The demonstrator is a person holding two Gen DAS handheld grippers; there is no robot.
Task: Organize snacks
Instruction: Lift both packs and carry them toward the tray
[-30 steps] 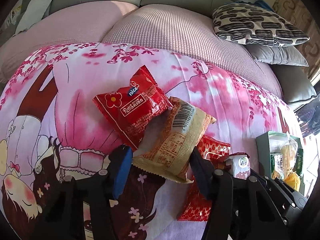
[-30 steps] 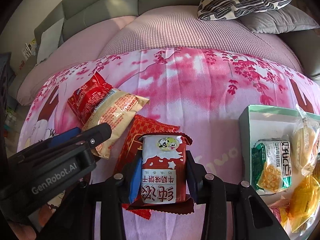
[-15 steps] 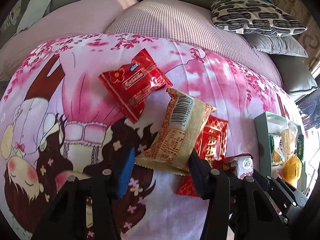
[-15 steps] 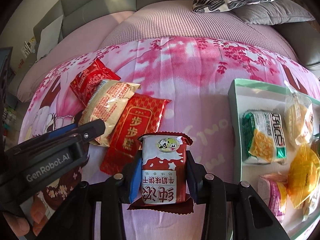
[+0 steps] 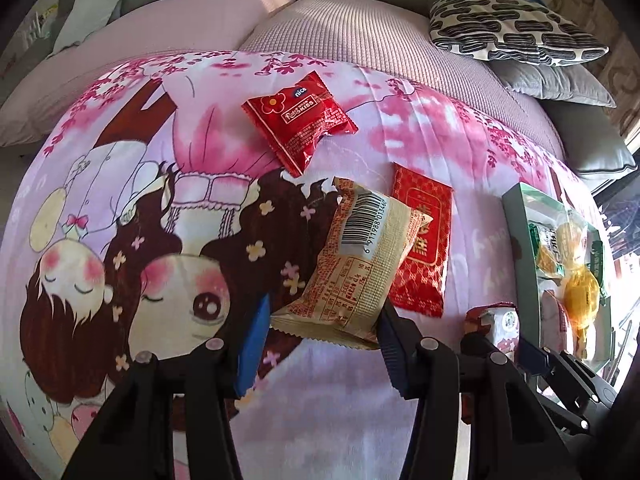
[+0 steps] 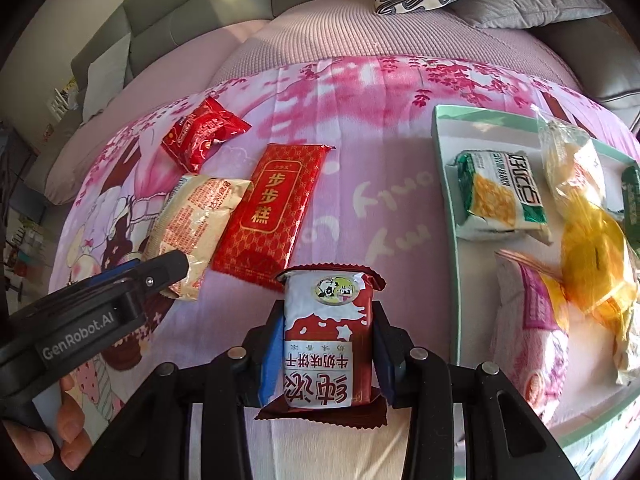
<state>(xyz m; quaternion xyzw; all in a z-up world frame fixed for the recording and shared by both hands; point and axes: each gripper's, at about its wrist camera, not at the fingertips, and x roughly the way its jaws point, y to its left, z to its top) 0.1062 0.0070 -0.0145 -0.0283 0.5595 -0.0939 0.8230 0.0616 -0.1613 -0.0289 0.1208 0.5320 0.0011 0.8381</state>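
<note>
My left gripper (image 5: 320, 328) is shut on a beige snack packet (image 5: 352, 264) with a barcode and holds it above the blanket. It also shows in the right wrist view (image 6: 192, 224). My right gripper (image 6: 326, 354) is shut on a red-and-white milk biscuit pack (image 6: 326, 340), lifted left of the green tray (image 6: 444, 168). A red flat cake packet (image 6: 272, 208) and a red Nice packet (image 5: 300, 120) lie on the blanket. The tray holds several snacks, among them a green-white pack (image 6: 500, 196) and a yellow wrapped one (image 6: 596, 256).
A pink cartoon blanket (image 5: 160, 240) covers the sofa seat. A patterned cushion (image 5: 516, 28) and a grey cushion (image 5: 560, 84) lie at the back right. The sofa backrest (image 6: 200, 4) runs behind.
Both grippers have risen and pulled back with their packets. The beige packet is off the two red packets, which stay on the blanket. The right gripper has moved closer to the tray.
</note>
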